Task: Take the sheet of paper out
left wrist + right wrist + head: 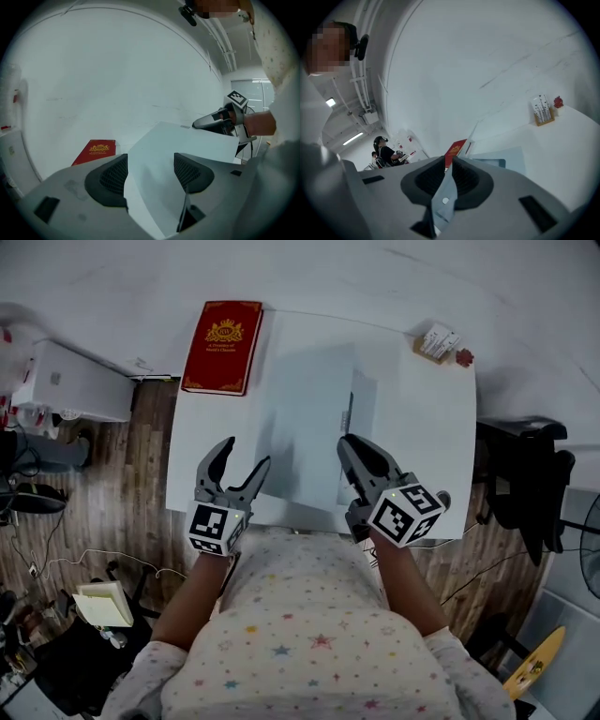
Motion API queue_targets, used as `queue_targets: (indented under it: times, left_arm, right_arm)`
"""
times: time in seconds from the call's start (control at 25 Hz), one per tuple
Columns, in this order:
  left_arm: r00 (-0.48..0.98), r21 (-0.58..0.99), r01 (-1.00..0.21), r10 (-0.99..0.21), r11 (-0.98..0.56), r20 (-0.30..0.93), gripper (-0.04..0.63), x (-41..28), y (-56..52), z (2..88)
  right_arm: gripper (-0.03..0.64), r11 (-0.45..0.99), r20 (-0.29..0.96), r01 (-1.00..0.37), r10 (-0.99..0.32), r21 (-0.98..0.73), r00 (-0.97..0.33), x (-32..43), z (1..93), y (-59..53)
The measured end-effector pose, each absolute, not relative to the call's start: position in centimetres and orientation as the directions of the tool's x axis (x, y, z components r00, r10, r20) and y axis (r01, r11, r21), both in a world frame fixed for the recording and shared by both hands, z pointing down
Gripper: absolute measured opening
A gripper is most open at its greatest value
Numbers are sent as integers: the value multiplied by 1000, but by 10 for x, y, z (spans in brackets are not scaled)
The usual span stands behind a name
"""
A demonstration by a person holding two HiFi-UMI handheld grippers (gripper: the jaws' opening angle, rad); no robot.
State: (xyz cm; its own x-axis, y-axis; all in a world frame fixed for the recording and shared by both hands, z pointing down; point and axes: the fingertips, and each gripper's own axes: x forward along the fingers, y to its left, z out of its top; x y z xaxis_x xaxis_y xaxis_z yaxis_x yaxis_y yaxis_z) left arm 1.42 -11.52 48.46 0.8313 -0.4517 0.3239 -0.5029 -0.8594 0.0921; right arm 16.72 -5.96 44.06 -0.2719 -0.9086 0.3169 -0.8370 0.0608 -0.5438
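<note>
A pale sheet of paper [305,423] lies in the middle of the white table [422,437], beside a pale blue folder cover [364,409]. My left gripper [239,465] is open at the sheet's near left corner. In the left gripper view the sheet [183,145] runs between the spread pads [108,176] of the left gripper [150,173], which are not pressed on it. My right gripper [349,448] is shut on the folder's thin blue flap [445,197], which carries a small snap button, and the right gripper [449,176] holds it raised.
A red book [223,345] lies at the table's far left corner. A small card holder [438,341] and a red ornament [465,357] stand at the far right. A black chair [525,484] is right of the table, a white cabinet [70,385] left.
</note>
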Motion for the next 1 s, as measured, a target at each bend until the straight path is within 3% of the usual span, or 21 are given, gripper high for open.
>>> queue_targets:
  times: [0.44, 0.68, 1.0]
  left_arm:
    - [790, 108, -592, -547, -799, 278, 284, -38, -112, 460]
    - [816, 173, -575, -545, -799, 192, 284, -42, -98, 427]
    - [810, 104, -584, -571, -805, 135, 284, -57, -80, 394]
  right_arm:
    - [49, 313, 196, -798, -864, -514, -464, 98, 396, -104]
    - [52, 386, 173, -776, -833, -499, -526, 71, 388, -123]
    - [57, 468, 160, -751, -790, -466, -591, 29, 385, -150]
